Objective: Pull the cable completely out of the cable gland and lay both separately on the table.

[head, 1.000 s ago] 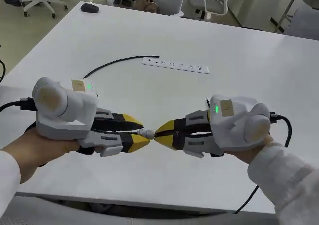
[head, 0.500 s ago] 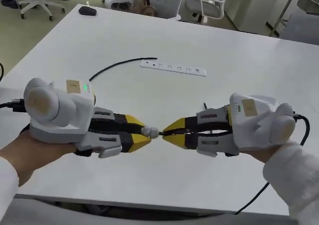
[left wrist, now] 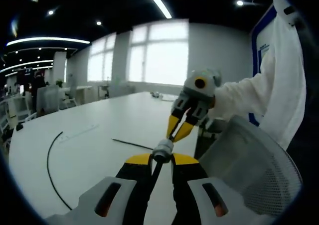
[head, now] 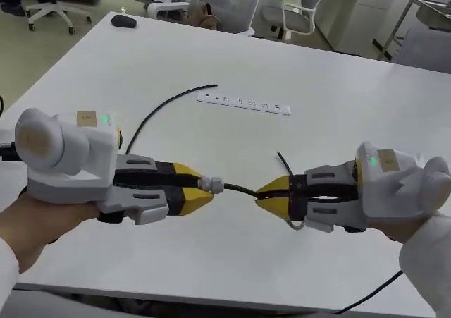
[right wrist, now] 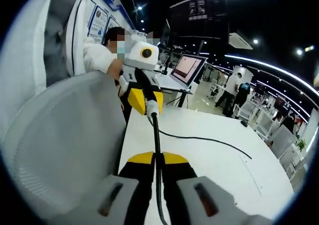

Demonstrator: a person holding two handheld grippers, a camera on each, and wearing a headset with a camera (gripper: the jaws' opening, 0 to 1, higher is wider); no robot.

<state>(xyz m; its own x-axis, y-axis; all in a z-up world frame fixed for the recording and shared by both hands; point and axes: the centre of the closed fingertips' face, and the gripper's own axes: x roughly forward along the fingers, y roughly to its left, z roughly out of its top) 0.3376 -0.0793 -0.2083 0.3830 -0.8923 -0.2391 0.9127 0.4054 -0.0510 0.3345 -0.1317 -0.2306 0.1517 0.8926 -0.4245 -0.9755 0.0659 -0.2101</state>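
Over white table [head: 317, 85], clamping cable gland [head: 215, 186] in left gripper [head: 204, 186], cable [head: 239, 189] in right gripper [head: 262, 193], extracting; needing longer straight pull

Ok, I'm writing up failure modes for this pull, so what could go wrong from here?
1. The cable gland sits only at the tips of the left gripper, so a harder pull might tug it loose.
2. The right gripper pinches the black cable near its tips; it may slide through instead.
3. Both are in the air near the front edge of the table, so a sudden release could drop a part.
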